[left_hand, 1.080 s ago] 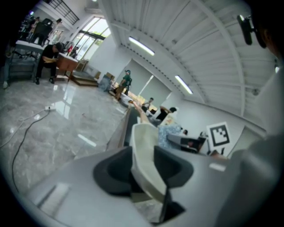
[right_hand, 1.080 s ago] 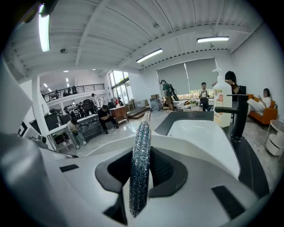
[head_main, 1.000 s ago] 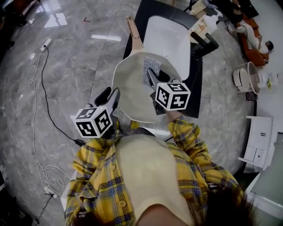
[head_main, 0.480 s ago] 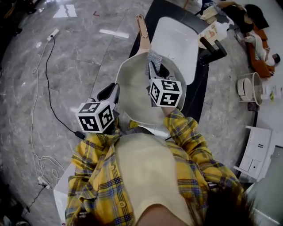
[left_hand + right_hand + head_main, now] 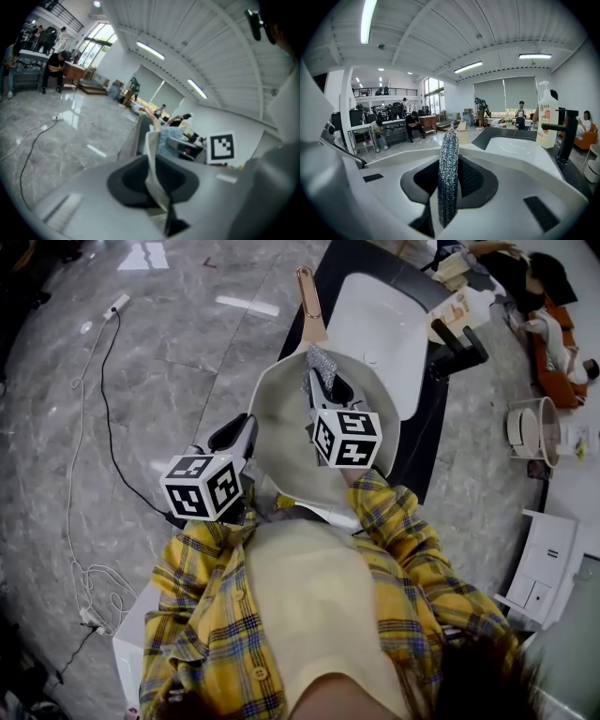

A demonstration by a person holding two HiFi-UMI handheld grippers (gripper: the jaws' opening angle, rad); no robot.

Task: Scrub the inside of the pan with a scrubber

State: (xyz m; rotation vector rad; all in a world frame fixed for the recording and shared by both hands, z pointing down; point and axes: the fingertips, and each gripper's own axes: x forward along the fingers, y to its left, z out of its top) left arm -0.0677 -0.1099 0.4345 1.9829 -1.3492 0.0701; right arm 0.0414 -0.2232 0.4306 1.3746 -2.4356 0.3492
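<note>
A cream pan (image 5: 281, 432) with a tan handle (image 5: 309, 296) lies on the dark counter beside the sink. My left gripper (image 5: 240, 435) is at the pan's near left rim; its jaws have just been closing and now clamp that rim (image 5: 153, 171). My right gripper (image 5: 323, 388) is over the pan's far side near the handle, shut on a silver wire scrubber (image 5: 322, 362). In the right gripper view the scrubber (image 5: 448, 168) stands upright between the jaws. Whether the scrubber touches the pan cannot be told.
A white sink (image 5: 380, 320) is right of the pan, with a black faucet (image 5: 457, 345) and a soap bottle (image 5: 547, 117) beyond it. A black cable (image 5: 98, 409) runs over the marble floor on the left. White cabinets (image 5: 544, 568) stand at the right.
The left jaws closed on the pan's rim. The right gripper carried the scrubber left and farther across the pan, toward the handle side.
</note>
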